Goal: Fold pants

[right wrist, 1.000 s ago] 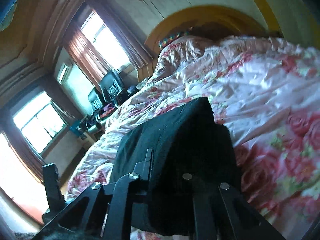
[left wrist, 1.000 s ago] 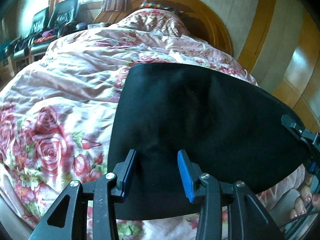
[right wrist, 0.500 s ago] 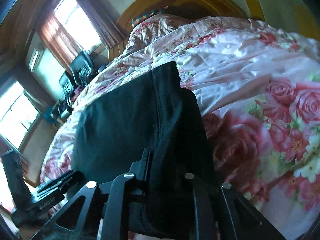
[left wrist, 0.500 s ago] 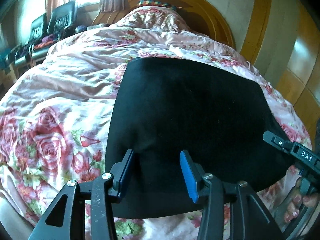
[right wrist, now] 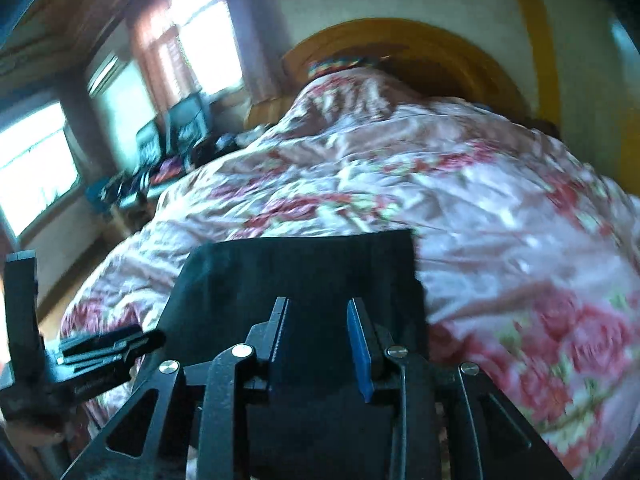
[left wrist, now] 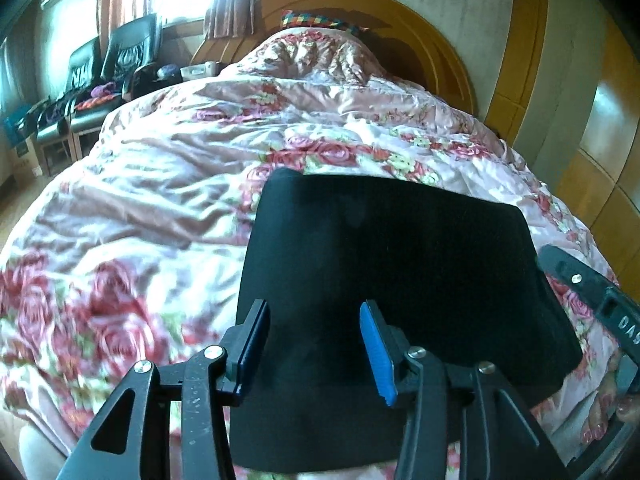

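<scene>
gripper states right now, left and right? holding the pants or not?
Left gripper: open, nothing gripped, over the folded black pants.
Right gripper: jaws opening, pads apart, pants below, not gripped.

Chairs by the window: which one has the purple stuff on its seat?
The nearer black chair, left of the pair in the left wrist view. Purple cloth lies on its seat; the farther black chair, nearer the curtain, shows none.

pants: black
quilt: pink, patterned with red roses
headboard: orange-brown wood
gripper pads: blue
pillow: multicoloured checks
</scene>
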A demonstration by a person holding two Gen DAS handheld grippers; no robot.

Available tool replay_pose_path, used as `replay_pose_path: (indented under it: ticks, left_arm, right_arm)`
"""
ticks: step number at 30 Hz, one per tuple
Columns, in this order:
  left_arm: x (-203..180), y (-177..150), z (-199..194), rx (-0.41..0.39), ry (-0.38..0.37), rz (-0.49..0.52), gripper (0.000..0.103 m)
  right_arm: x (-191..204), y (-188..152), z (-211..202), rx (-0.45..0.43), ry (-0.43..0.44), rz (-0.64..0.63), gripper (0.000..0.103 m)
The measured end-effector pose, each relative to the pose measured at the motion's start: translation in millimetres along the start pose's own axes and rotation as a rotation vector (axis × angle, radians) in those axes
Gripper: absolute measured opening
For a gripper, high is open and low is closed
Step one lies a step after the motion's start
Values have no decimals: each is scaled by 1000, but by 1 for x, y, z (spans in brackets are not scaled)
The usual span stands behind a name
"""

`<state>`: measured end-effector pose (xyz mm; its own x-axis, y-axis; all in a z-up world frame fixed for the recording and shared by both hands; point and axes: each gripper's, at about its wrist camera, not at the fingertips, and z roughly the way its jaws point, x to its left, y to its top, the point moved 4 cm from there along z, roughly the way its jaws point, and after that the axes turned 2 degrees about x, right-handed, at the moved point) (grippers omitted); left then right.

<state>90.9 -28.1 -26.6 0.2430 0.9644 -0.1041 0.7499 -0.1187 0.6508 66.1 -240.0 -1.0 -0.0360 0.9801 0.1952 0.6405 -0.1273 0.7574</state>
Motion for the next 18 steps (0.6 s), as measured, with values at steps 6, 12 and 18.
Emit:
replay_pose_path:
  ticks: [6,12,18]
  left_arm:
    - [-2,20,32,72,26,21,47]
    - [-13,40,61,85,70,95,51]
    - [-13,48,99,129,84,111,66]
  right_arm:
    - [7,13,46,103,-17,-51,30]
    - [-19,15,80,160,-87,-4,30]
    - [-57,8,110,179,-59,161,12]
